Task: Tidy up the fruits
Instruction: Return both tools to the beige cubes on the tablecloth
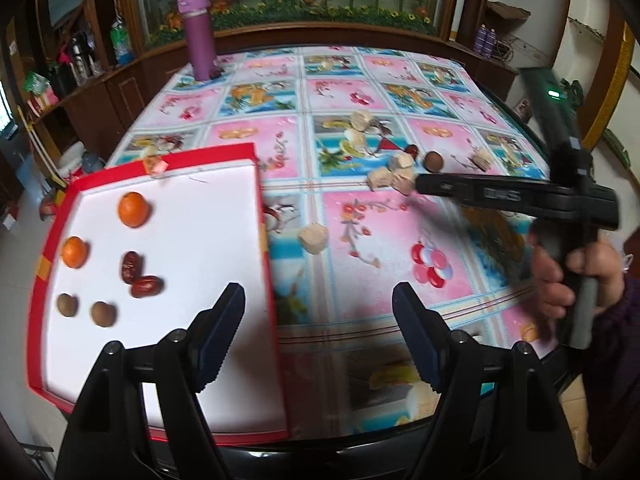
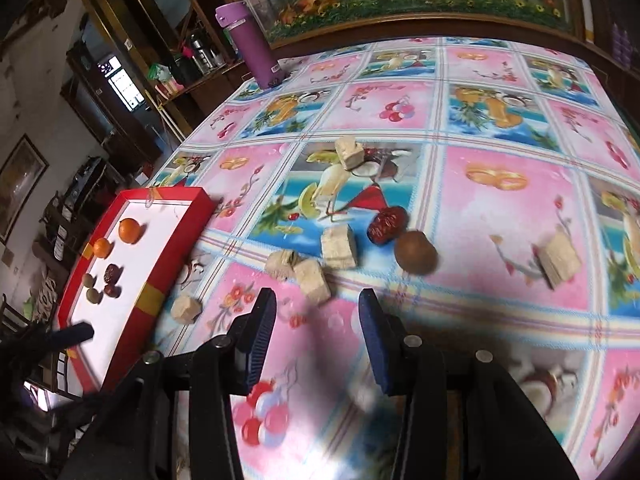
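A red-rimmed white tray lies at the table's left; it also shows in the right wrist view. In it lie two oranges, two red dates and two brown longans. On the tablecloth lie a red date and a brown longan, beyond my right gripper, which is open and empty. My left gripper is open and empty over the tray's right edge. The right gripper shows in the left wrist view, near the loose longan.
Several beige snack cubes are scattered on the fruit-print tablecloth around the loose fruit. A purple bottle stands at the far left corner. A wooden cabinet runs behind the table.
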